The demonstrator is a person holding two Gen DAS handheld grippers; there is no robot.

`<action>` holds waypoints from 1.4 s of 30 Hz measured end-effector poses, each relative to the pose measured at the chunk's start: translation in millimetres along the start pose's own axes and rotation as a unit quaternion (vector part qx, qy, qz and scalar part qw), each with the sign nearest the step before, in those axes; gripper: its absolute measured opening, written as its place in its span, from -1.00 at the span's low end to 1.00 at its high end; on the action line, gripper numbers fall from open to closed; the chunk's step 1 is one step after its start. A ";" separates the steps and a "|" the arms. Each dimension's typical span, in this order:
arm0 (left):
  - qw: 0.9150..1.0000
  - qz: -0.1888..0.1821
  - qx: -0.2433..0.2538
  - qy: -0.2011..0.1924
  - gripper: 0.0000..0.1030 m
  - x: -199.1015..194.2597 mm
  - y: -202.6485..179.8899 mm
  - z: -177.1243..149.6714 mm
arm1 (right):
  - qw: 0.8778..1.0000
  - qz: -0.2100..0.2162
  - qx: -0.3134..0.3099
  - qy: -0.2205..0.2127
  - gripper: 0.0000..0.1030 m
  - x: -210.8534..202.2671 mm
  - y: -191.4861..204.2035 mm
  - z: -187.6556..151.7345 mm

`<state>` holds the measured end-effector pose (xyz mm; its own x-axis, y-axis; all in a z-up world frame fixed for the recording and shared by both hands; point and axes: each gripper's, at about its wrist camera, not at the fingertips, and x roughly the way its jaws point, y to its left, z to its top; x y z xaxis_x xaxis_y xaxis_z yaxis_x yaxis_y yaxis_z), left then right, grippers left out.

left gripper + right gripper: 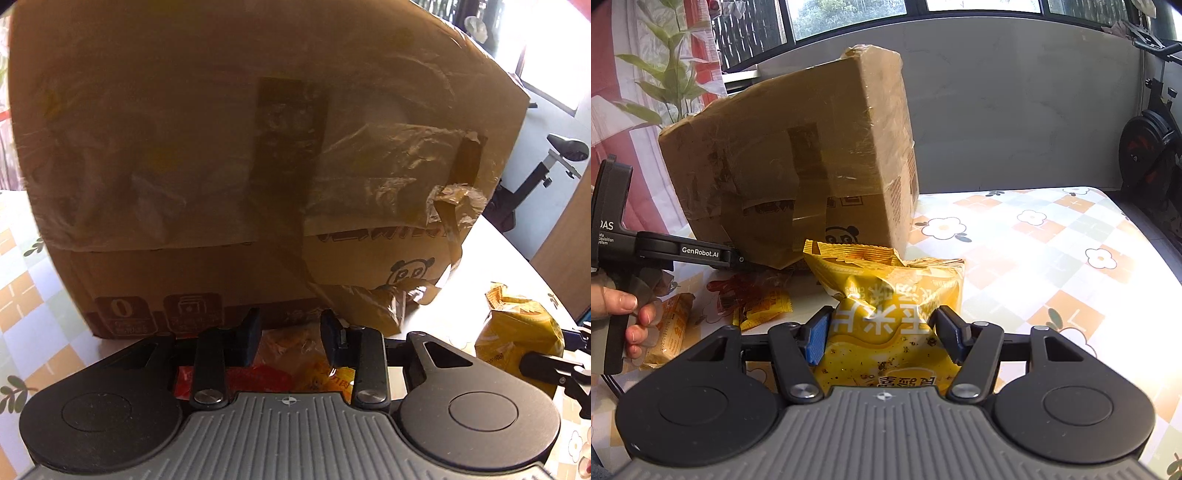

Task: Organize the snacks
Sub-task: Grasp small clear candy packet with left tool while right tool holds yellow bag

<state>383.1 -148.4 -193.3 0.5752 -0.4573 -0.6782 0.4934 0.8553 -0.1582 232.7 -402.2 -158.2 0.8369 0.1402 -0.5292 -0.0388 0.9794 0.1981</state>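
Left wrist view: the left tongs (291,334) hang just before the foot of a tape-wrapped cardboard box (229,147), their jaws drawn close with a crinkled orange-and-red snack packet (291,354) lying between and beneath them — whether the pads press on it cannot be told. At the right, near the bench's (491,266) rounded edge, a yellow snack bag (517,332) sits pinched in the other tool's tip.

Right wrist view: the right tongs (882,334) are clamped on the yellow snack bag (886,295), a puffed, crumpled pouch with white lettering, held just in front of the cardboard box (798,155). Smaller orange packets (761,302) lie on the floral bench (1034,258) towards its left edge, beside a hand (624,314) — it grips the left tool.
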 end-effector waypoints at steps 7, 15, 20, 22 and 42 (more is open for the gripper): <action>0.999 -0.019 0.040 0.009 -0.29 18.3 -12.3 -2.4 | 1.000 -0.020 -0.005 0.004 0.21 6.3 -6.1 -0.2; 0.998 -0.042 0.023 0.031 -0.29 28.2 -5.1 -8.7 | 0.997 -0.058 -0.038 0.017 0.21 11.2 -5.4 6.0; 0.997 -0.052 0.029 0.046 -0.29 16.5 -7.6 -18.9 | 0.997 -0.052 -0.046 0.020 0.21 13.9 0.2 4.6; 0.995 -0.070 0.025 0.070 -0.29 17.2 -8.8 -22.8 | 0.997 -0.049 -0.047 0.022 0.21 13.9 2.1 4.3; 0.993 -0.044 0.101 0.043 -0.33 52.7 -36.8 -3.4 | 0.998 -0.041 -0.045 0.019 0.21 13.8 -1.2 1.2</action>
<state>393.1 -203.1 -225.7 0.4700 -0.4988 -0.7282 0.6655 0.7422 -0.0789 244.9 -401.6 -164.8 0.8183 0.0622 -0.5714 -0.0205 0.9967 0.0790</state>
